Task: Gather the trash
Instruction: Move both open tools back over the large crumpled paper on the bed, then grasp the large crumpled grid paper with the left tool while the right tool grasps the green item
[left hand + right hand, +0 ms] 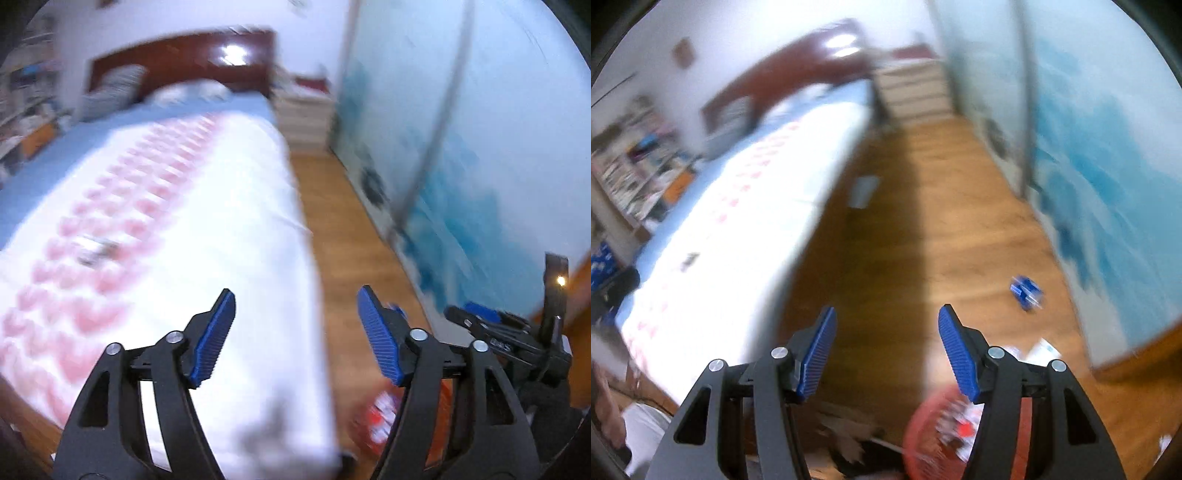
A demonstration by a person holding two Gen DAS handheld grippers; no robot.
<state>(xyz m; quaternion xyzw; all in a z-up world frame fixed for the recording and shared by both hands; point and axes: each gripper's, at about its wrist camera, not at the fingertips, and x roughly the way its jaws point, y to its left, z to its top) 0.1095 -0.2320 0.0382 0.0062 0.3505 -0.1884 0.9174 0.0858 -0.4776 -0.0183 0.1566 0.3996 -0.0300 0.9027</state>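
Left of the left gripper, a bed with a white cover printed in pink hearts runs away toward a dark red headboard; a small dark object, too blurred to name, lies on the cover ahead and left of the fingers. Both frames are smeared by motion. Left gripper jaws stand wide apart, nothing between the blue ribbed pads; bed edge and wooden floor show through the gap. Below and just right of its right finger sits a red basket with white and red scraps inside, partly hidden by the finger. Further right, the right gripper shows as a dark blurred shape at the frame edge, beside a blue-and-white sliding wardrobe door. From the right wrist: bed to the left of the right gripper, bare wooden floor straight ahead. Its jaws also stand apart, moderately wide, empty. The red basket lies beneath its right finger, holding paper scraps. White paper pieces lie on the floor just right of that finger. Ahead and to the right, well apart from the pads, a small blue wrapper lies on the floor near the wardrobe door. A drawer unit stands at the far end.
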